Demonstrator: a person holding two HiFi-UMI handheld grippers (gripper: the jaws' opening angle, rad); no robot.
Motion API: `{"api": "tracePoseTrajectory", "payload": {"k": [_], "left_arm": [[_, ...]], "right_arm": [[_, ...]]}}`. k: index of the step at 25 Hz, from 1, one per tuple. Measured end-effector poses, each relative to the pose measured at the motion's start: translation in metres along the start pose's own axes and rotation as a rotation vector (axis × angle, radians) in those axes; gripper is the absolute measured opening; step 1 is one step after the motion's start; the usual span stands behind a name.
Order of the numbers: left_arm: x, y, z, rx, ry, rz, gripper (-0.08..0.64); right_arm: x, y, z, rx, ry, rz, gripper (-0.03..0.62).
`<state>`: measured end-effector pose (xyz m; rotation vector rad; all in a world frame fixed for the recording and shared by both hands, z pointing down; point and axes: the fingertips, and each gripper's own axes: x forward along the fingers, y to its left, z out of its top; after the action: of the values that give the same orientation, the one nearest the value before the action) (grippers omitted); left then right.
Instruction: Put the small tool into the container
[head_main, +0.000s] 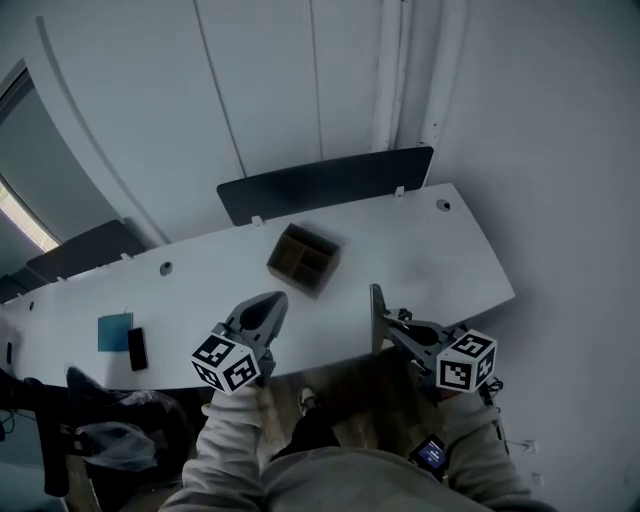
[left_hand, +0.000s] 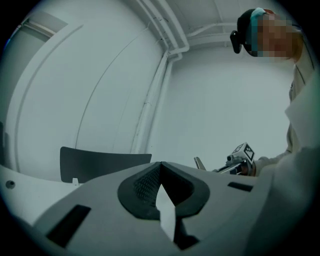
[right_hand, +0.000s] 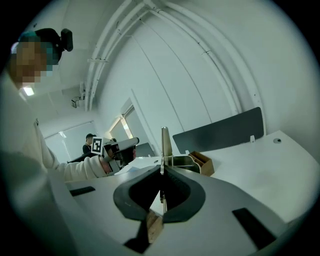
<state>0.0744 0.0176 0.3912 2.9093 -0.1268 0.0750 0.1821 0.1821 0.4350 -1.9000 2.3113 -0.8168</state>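
One brown divided container on table

Container on the table's middle, divider panel behind it, phone far left.

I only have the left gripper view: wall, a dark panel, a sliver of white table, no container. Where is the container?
Observer: In the head view the brown container stands on the white table, just on the near side of that dark panel.
Operator: Does the right hand-held gripper have the small tool? I only see it far off.
Observer: Yes. In the right gripper view, the right hand-held gripper has its jaws shut on the small tool, a thin flat metal strip that sticks out past the jaw tips.
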Motion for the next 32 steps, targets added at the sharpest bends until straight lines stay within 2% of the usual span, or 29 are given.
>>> {"api": "tracePoseTrajectory", "payload": {"k": [7,13,17,21,25,32], "left_arm": [[0.022,0.101,0.023,0.002,0.011,0.008,0.002],[0.03,0.159,0.028,-0.017,0.022,-0.019,0.002],[0.041,0.175,0.029,-0.027,0.018,-0.035,0.002],[0.042,0.167,0.054,-0.083,-0.062,-0.071,0.002],[0.05,0.165,0.072,0.001,-0.049,-0.034,0.002],[0.057,0.175,0.077,0.057,-0.021,0.036,0.002]], "right_arm": [[0.1,-0.043,0.063,0.002,0.004,-0.002,0.021],[0.156,-0.056,0.1,-0.012,0.018,-0.036,0.021],[0.173,-0.062,0.115,-0.054,0.047,-0.056,0.021],[0.19,-0.068,0.124,-0.056,0.069,-0.027,0.021],[0.209,-0.072,0.138,-0.065,0.073,0.018,0.021],[0.226,-0.074,0.166,-0.141,0.084,0.07,0.021]]}}
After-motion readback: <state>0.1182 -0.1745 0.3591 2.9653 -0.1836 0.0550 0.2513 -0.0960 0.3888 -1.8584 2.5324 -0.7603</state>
